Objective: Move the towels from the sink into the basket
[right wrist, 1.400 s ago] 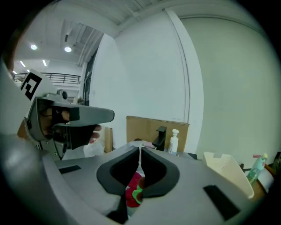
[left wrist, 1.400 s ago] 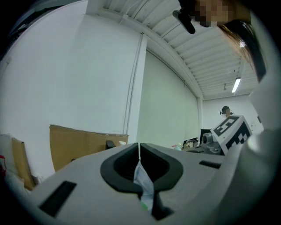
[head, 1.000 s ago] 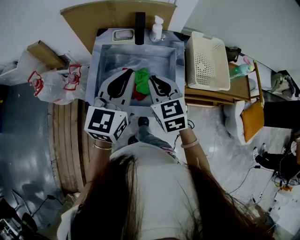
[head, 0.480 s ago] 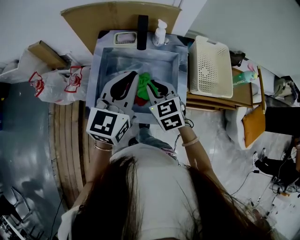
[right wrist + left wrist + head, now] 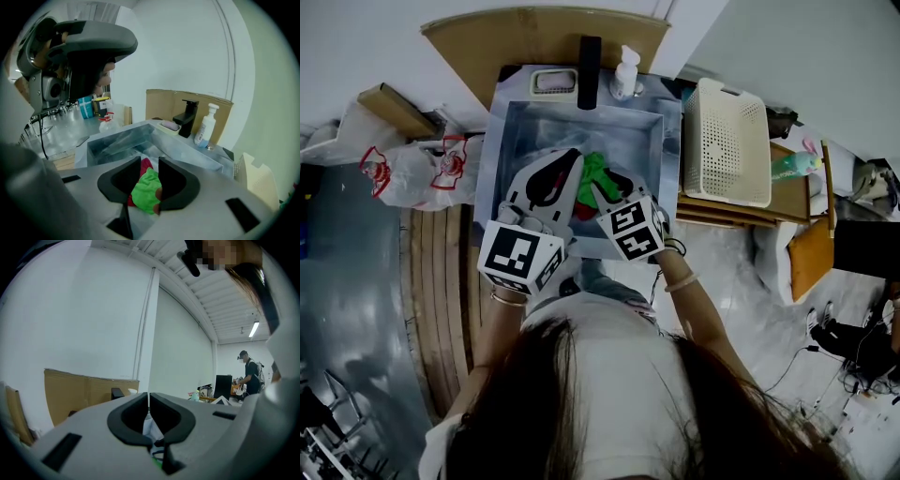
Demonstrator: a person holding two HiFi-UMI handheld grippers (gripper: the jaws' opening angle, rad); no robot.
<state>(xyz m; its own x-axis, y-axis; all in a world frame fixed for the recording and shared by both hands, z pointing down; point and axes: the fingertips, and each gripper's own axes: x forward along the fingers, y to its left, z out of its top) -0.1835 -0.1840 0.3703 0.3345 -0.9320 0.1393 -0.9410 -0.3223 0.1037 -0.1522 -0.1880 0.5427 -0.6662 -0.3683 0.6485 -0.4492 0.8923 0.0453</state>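
Note:
A green towel [image 5: 595,169] lies bunched on a red towel [image 5: 584,208] in the steel sink [image 5: 539,127]. My right gripper [image 5: 605,187] hangs tilted down just over them. Its jaws have just been opening and now stand open. In the right gripper view the green towel [image 5: 145,187] and the red towel [image 5: 146,165] show through the gap of the right gripper [image 5: 149,159], with no pad pressing on them. My left gripper [image 5: 572,157] is held level over the sink's left side. In its own view the left gripper [image 5: 148,397] looks shut with nothing in it. The white basket [image 5: 727,141] stands right of the sink.
A black faucet [image 5: 589,58], a soap bottle [image 5: 626,70] and a soap dish [image 5: 555,82] line the sink's back edge. Plastic bags [image 5: 422,164] lie on the floor at the left. The basket sits on a wooden stand [image 5: 722,208]. A person stands far off in the left gripper view.
The right gripper has come down into the sink toward the green towel. The left gripper has edged forward over the sink's left side.

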